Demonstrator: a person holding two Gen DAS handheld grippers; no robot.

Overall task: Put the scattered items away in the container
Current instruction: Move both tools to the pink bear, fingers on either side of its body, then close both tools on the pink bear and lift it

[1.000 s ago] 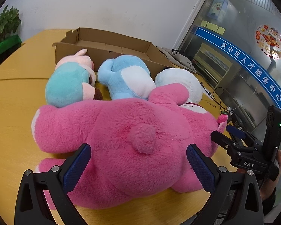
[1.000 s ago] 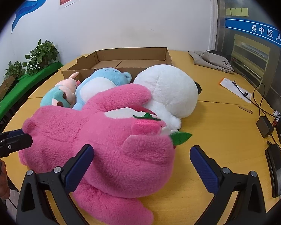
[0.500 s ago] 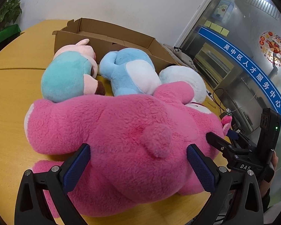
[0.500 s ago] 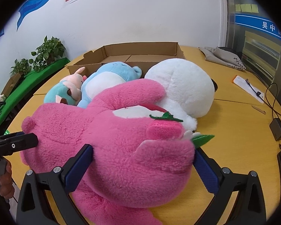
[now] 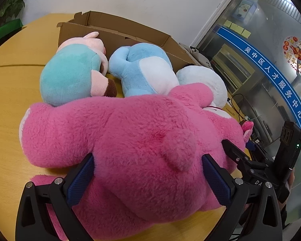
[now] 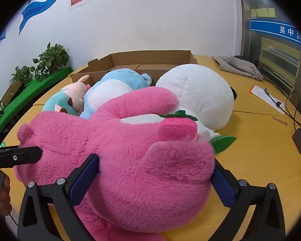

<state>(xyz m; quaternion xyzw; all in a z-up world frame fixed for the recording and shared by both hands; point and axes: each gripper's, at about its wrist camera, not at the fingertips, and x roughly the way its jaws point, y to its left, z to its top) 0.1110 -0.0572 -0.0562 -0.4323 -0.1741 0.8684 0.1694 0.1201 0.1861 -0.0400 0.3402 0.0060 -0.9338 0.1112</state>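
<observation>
A large pink plush bear point(image 5: 130, 130) point(image 6: 130, 150) lies on the yellow table in front of an open cardboard box point(image 5: 118, 32) point(image 6: 150, 57). Behind the bear lie a teal-and-pink plush point(image 5: 70, 76) point(image 6: 70, 98), a blue plush point(image 5: 142, 68) point(image 6: 118, 82) and a white plush point(image 5: 206, 80) point(image 6: 194, 92). My left gripper point(image 5: 147, 158) is open, its blue pads on either side of the bear's back end near the tail. At the bear's head end my right gripper point(image 6: 155, 160) is also open and straddles the fur.
Cables and a black adapter point(image 6: 300, 138) lie at the table's right edge, with a white sheet point(image 6: 266, 98) and a grey cloth point(image 6: 238, 66) farther back. Potted plants point(image 6: 48, 60) stand on the left. A hand point(image 6: 1, 192) holds the left gripper's handle.
Both grippers have moved forward onto the pink bear, so its body now sits between each pair of fingers. Finger spacing looks unchanged. The plush toys have not shifted.
</observation>
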